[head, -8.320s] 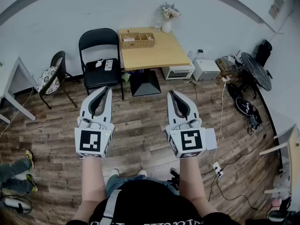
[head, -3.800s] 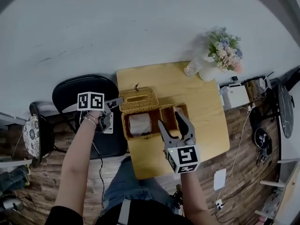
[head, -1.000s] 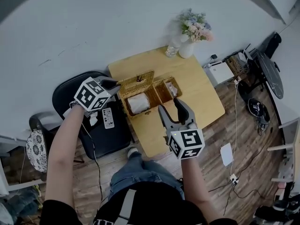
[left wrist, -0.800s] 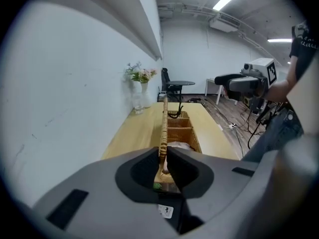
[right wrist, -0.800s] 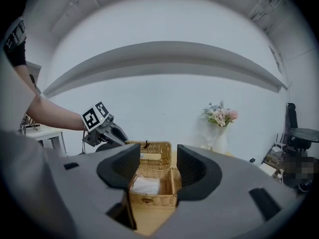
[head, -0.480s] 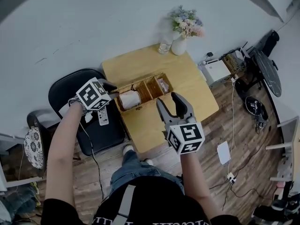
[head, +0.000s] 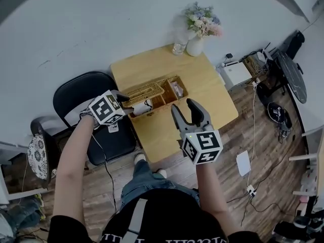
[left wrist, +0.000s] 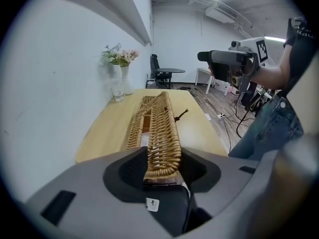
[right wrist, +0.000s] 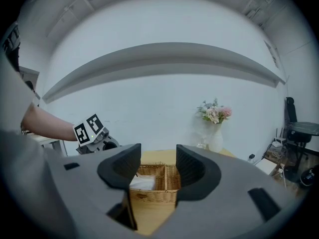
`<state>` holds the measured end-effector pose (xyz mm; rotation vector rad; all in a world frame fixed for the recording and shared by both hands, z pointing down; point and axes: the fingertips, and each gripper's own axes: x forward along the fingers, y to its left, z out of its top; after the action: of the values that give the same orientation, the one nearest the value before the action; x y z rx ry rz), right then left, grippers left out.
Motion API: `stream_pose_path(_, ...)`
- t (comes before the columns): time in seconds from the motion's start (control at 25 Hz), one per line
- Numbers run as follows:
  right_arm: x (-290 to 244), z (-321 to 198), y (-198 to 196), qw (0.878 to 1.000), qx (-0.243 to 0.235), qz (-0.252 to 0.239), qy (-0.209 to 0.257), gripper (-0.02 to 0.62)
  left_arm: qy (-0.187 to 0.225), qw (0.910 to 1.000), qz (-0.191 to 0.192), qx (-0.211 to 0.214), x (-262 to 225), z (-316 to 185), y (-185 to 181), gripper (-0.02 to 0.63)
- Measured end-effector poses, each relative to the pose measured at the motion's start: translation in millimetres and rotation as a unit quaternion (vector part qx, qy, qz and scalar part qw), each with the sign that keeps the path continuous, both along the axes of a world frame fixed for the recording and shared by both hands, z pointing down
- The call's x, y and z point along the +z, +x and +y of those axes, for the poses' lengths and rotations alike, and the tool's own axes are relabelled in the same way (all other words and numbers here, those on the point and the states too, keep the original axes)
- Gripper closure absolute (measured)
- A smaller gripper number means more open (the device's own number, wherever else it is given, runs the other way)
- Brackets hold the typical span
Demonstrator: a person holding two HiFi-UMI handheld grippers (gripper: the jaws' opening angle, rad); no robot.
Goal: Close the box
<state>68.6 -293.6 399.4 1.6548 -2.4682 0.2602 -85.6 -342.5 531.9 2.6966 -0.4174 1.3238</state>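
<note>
The lid (head: 144,90), upright along the far side of the box (head: 172,92) a second ago, now leans down over its left half. Your left gripper (head: 126,104) has followed it down, and its jaws are opening, the lid's edge between them.

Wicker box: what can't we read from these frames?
- Left compartment: the lid covers most of it in the head view; a jaw of the right gripper cuts it off in its own view.
- Right compartment contents: too small, head view.
- Left gripper, jaws opening around the lid: pad contact unclear, left gripper view.
</note>
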Motion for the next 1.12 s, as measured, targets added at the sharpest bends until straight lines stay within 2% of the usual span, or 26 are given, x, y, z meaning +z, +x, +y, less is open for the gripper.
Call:
stream_pose_path(0.16, 8.9, 0.9, -3.2, 1.000, 0.000, -0.001, -0.012, 0.367, -0.002, 1.0000, -0.003, 0.005, 8.7, 8.8, 2.9, 0.407)
stream_pose_path(0.36, 20.7, 1.1, -7.1, 1.000, -0.002, 0.008, -0.026, 0.370, 0.030, 0.9992, -0.021, 0.014, 25.8, 17.2, 8.9, 0.392)
stream_pose_path(0.56, 22.1, 4.4, -6.9, 0.999, -0.005, 0.012, -0.029, 0.370, 0.016, 0.9993, -0.033, 0.009, 45.7, 26.3, 10.9, 0.382)
stream_pose_path(0.92, 22.3, 20.8, -3.9, 0.999, -0.014, 0.009, -0.027, 0.371, 0.016, 0.9990, -0.025, -0.034, 47.8, 32.8, 10.9, 0.383)
stream_pose_path(1.12, 19.2, 36.6, 0.3, 0.999, -0.035, 0.011, -0.022, 0.371, 0.024, 0.9958, 0.011, -0.088, 30.6, 40.6, 11.0, 0.383)
